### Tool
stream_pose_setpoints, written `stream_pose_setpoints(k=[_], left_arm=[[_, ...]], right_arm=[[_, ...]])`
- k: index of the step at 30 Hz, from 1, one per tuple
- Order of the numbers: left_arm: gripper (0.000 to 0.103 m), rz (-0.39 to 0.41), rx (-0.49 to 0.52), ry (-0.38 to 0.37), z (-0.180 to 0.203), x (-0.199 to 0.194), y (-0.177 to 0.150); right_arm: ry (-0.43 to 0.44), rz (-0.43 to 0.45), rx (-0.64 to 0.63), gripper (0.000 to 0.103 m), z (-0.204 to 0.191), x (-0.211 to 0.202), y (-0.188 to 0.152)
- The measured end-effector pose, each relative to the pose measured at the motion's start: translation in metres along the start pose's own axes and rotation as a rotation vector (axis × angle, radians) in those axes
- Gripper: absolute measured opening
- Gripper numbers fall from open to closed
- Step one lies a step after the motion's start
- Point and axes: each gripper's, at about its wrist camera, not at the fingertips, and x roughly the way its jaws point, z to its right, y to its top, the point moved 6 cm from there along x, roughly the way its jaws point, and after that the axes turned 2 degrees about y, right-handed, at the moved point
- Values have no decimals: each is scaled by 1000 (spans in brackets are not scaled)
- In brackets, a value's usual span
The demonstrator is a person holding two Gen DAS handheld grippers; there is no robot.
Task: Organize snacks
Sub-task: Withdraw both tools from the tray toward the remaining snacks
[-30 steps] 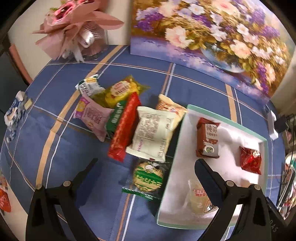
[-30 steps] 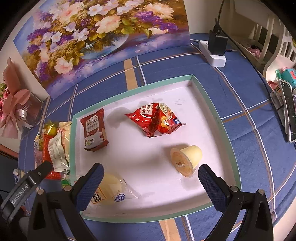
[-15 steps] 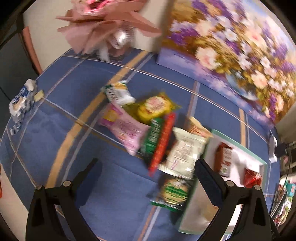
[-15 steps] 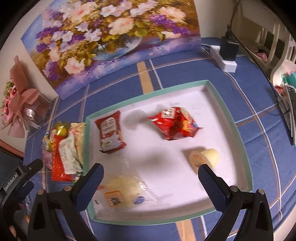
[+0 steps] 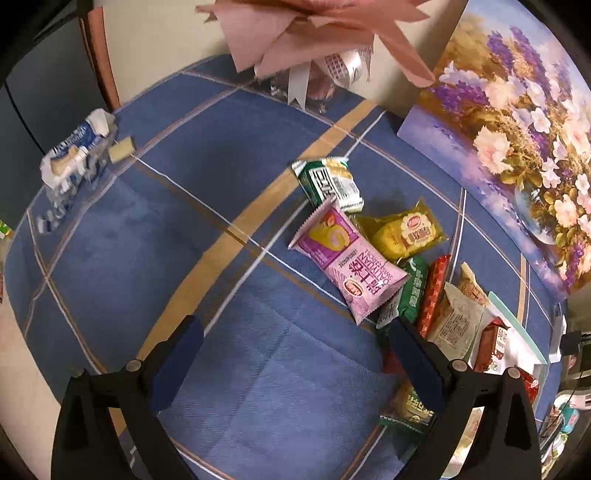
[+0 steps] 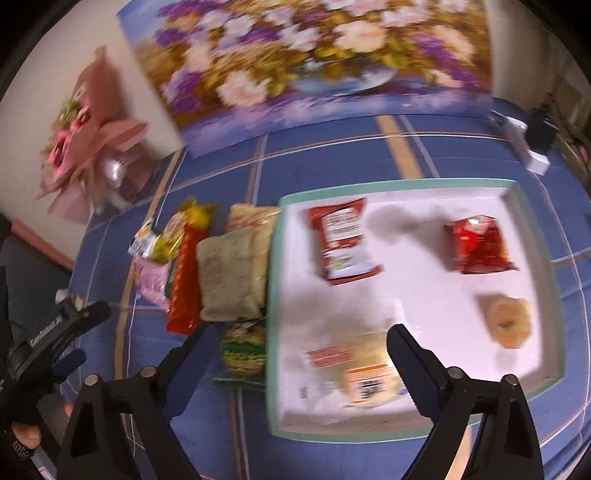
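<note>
Both views have swung toward the loose snack pile since a second ago: left wrist view earlier looked down over pile and tray, now the pile sits right of centre and mostly bare blue plaid tablecloth (image 5: 155, 236) fills the frame. Left gripper (image 5: 295, 354) spread wide, nothing between the jaws, only cloth under the gap. Pink packet (image 5: 347, 266) lies just beyond the right finger, overlapping a yellow packet (image 5: 406, 232) and a green-and-white packet (image 5: 330, 182) farther up. Red stick pack (image 5: 434, 291) and cream packet (image 5: 456, 321) lean beside the right finger, next to the teal-rimmed tray (image 5: 517, 325) at the right edge. Opened blue-white wrapper (image 5: 72, 155) well apart at far left. Pink bouquet (image 5: 314, 33) and flower painting (image 5: 517, 147) at the back. Right wrist view, blurred: right gripper (image 6: 295, 347) open, its jaws have just been closing a little, no pads pressing anything. Round green packet (image 6: 242, 349) on the cloth lies between the fingers, just beside the tray's rim (image 6: 275, 277). Clear bun packet (image 6: 364, 371) inside the tray, partly behind the right finger. Farther in the tray: dark red sachet (image 6: 341, 240), red crinkled bag (image 6: 478, 245), jelly cup (image 6: 508, 319). Cream packet, red stick pack and yellow packet lie left of the tray. Left gripper visible at the left edge, a hand (image 6: 22, 435) holding it.
</note>
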Motion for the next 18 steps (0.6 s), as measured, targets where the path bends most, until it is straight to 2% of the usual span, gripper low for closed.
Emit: stream_pose_setpoints(k=[7, 15, 16, 17, 18], left_arm=[[101, -57, 25, -89, 23, 16, -6], [100, -11, 102, -157, 62, 14, 4], [96, -4, 118, -163, 67, 14, 6], [85, 1, 130, -166, 71, 15, 8], [81, 3, 144, -164, 75, 15, 10]], right_arm=[[-8, -25, -45, 86, -20, 20, -1], [-1, -36, -42, 78, -24, 37, 9], [-1, -35, -44, 78, -25, 38, 9], [1, -34, -46, 77, -27, 39, 11], [3, -33, -48, 77, -28, 41, 12]])
